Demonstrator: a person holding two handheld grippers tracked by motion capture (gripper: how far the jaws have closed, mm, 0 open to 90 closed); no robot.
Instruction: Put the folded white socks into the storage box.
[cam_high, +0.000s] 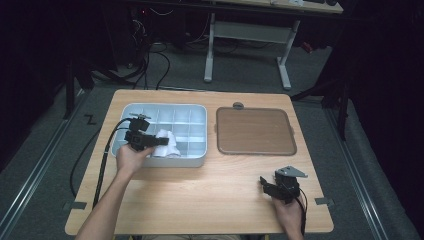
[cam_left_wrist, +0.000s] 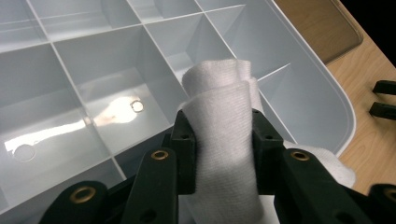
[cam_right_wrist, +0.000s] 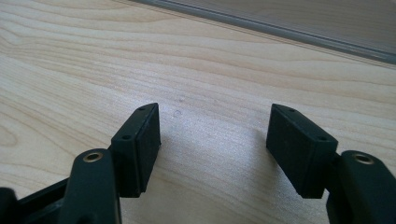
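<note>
Pinching rolled white cloth (cam_left_wrist: 224, 126) w/ left gripper (cam_left_wrist: 223, 140), long axis along fingers.

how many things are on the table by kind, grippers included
white rolled cloth: 1, clamped in the left gripper over the tray
grey compartment tray: 1
brown lid: 1, lying flat beside the tray
grippers: 2, the right gripper with jaws apart over bare wood
total: 5
</note>
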